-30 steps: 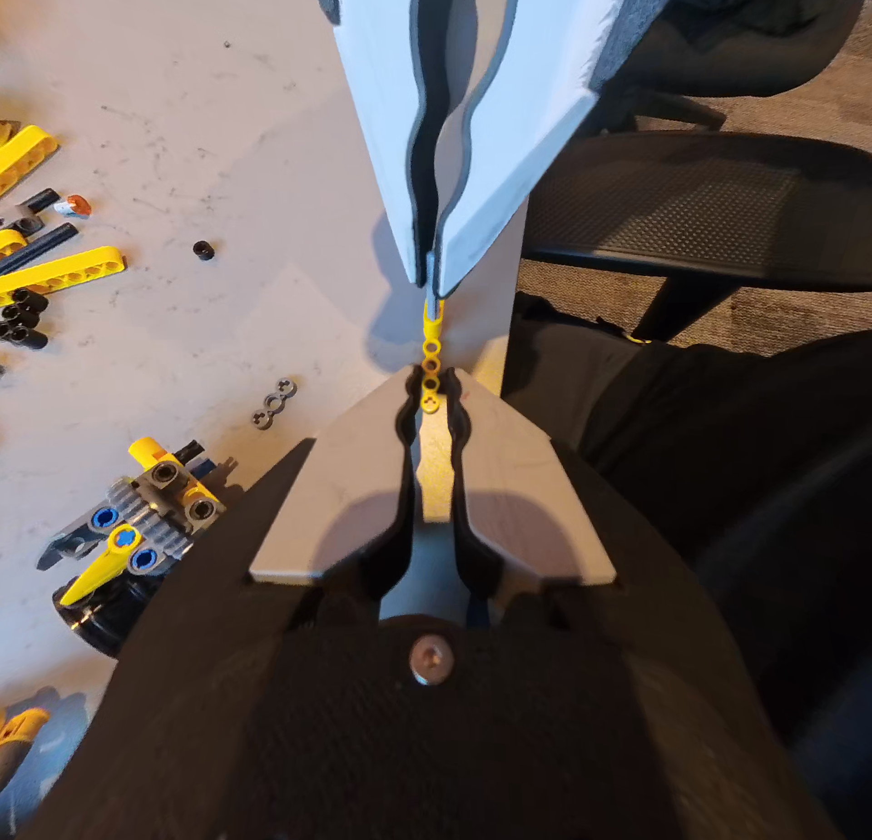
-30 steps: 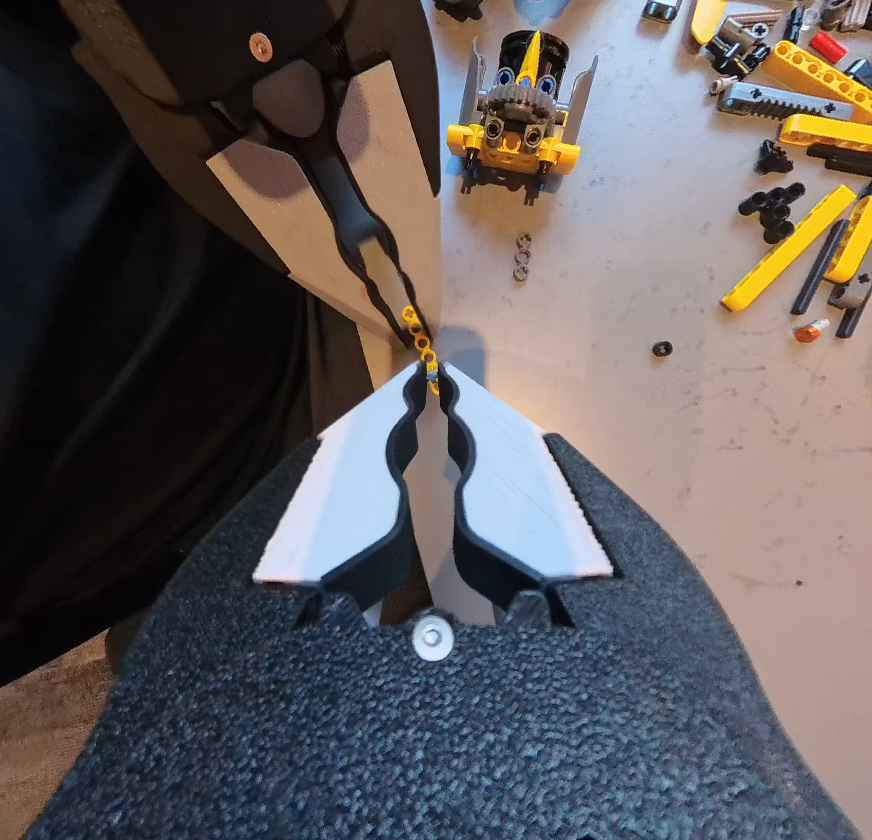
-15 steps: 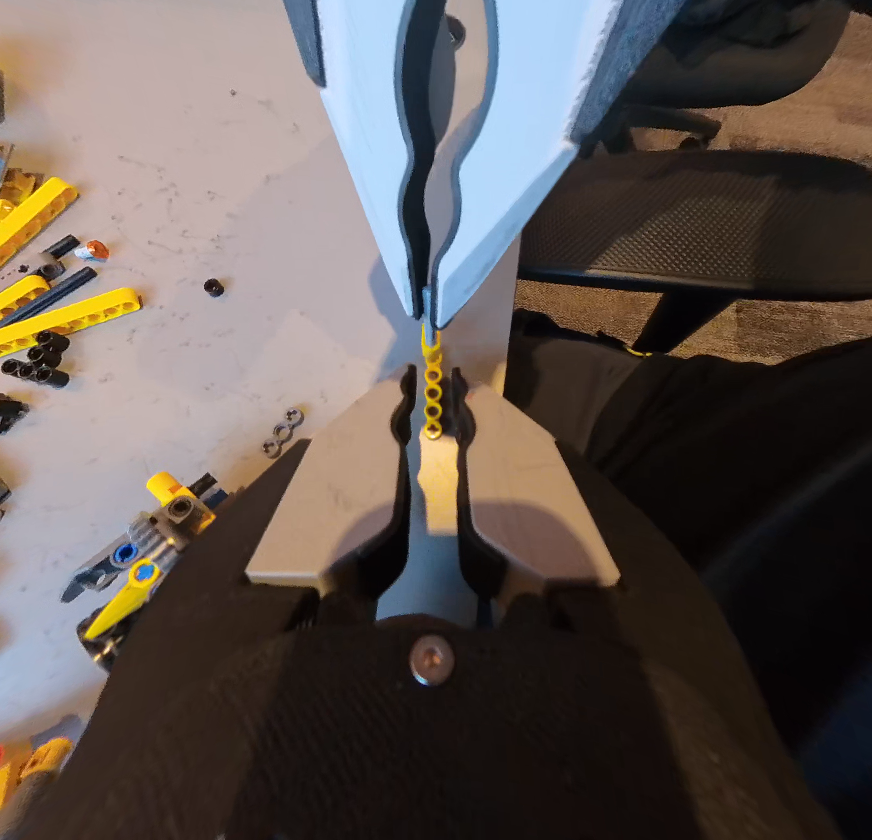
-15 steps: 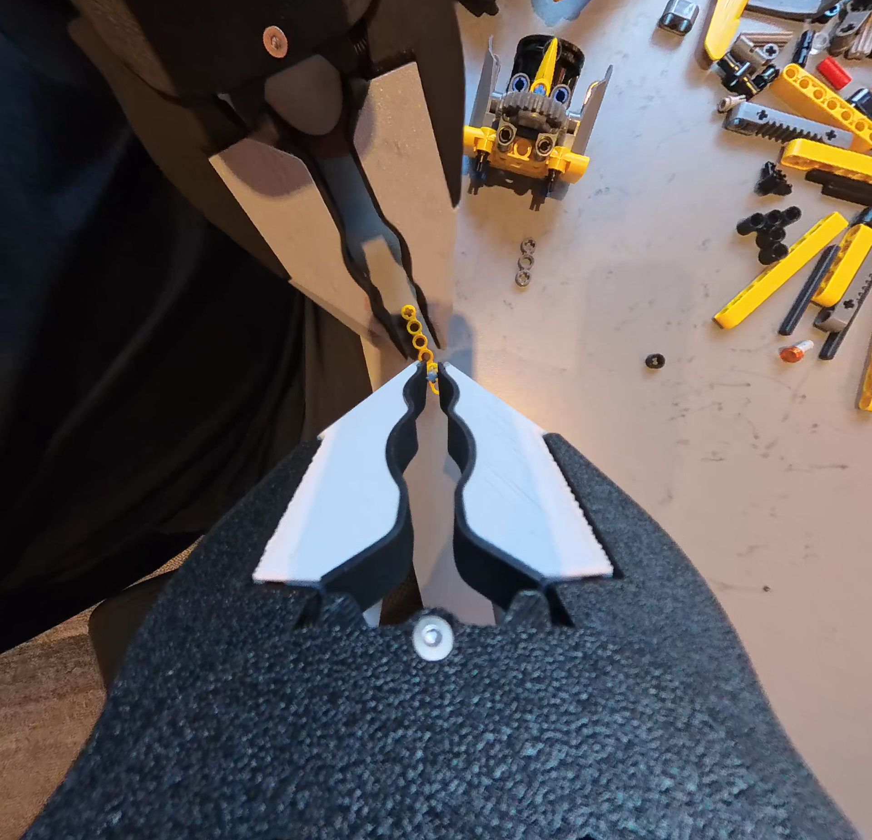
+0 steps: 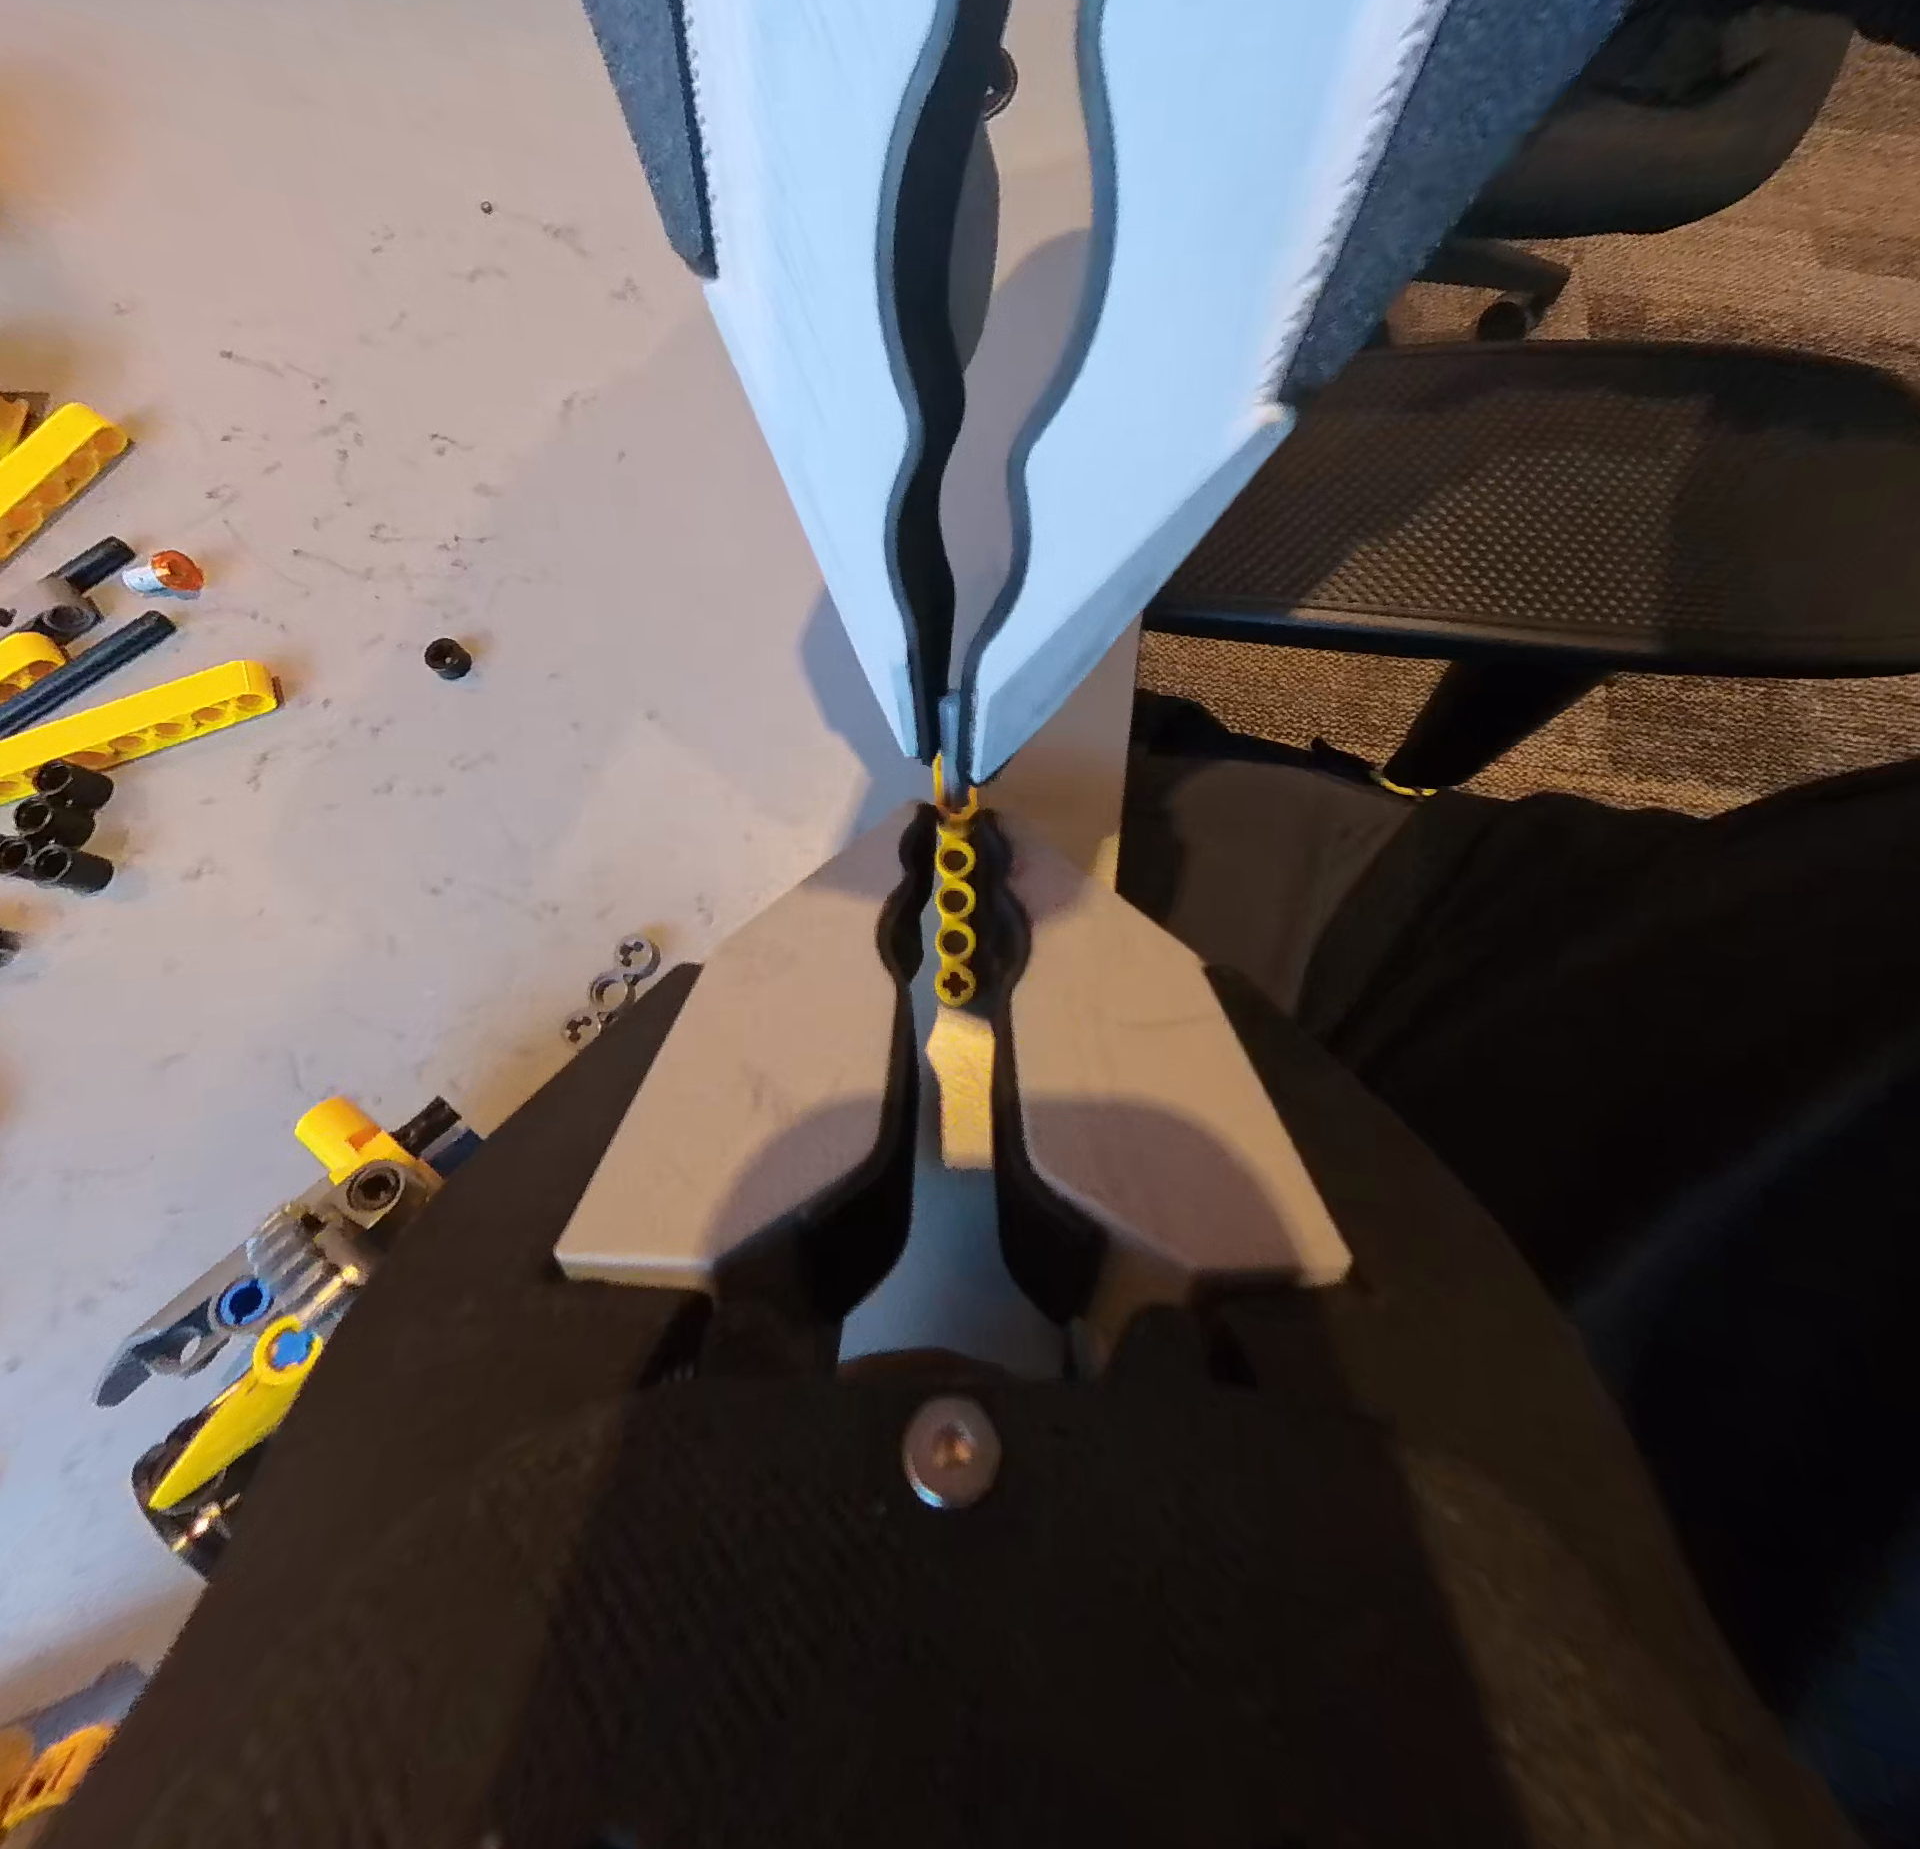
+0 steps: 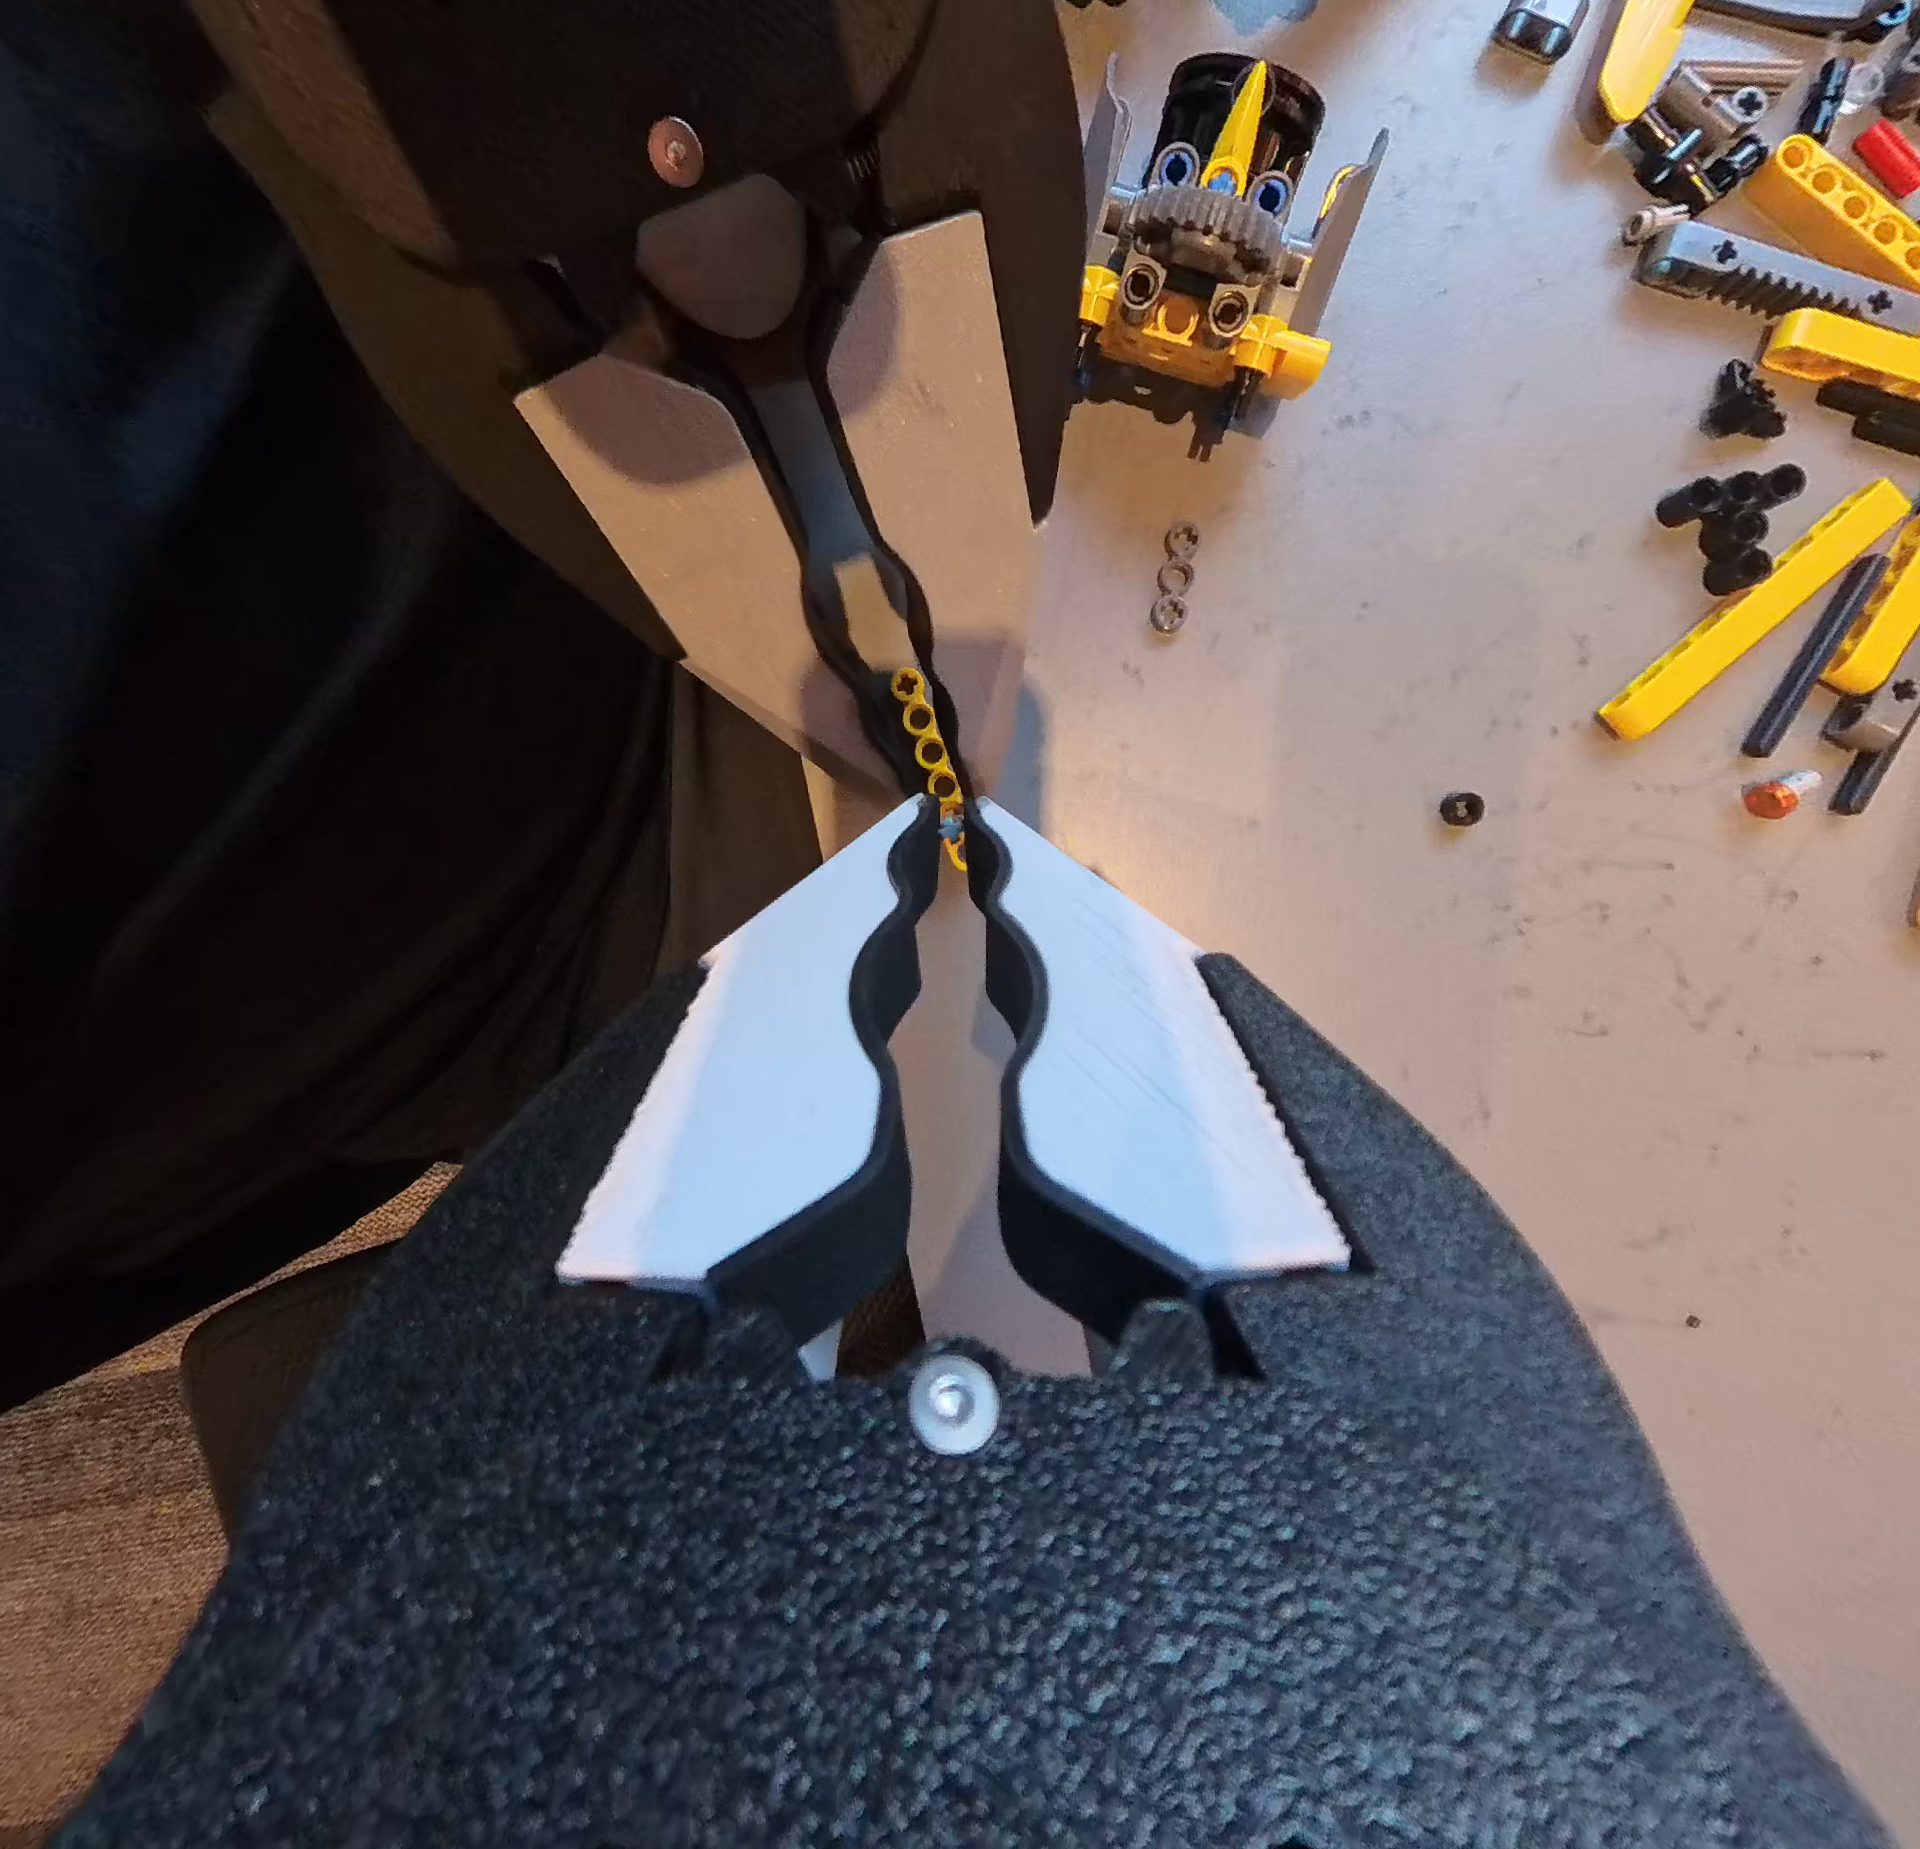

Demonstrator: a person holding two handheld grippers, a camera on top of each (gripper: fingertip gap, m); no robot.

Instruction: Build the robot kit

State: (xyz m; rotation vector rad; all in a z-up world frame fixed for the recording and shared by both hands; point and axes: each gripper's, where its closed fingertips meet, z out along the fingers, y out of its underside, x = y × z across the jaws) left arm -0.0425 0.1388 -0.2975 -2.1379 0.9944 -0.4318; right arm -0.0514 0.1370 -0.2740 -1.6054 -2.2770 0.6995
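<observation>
Yellow thin beam [image 5: 954,916] with row of round holes and cross hole at end hanging in air over worktop [image 5: 416,345] edge. Left tool [image 5: 956,843] pinching it between nearly closed tips; right tool [image 6: 948,823] clamping opposite end, tips meeting nose to nose. Half-built yellow-black model [image 6: 1205,251] lying beyond.

Two grippers meet over one small yellow beam [image 5: 954,911] with five holes showing. Beside it on the counter [image 6: 1403,968] lie one thin grey three-hole link [image 6: 1174,576], one black bush [image 6: 1461,808], one orange-tipped stud [image 6: 1779,793] and one part-built yellow model [image 6: 1205,251].
</observation>
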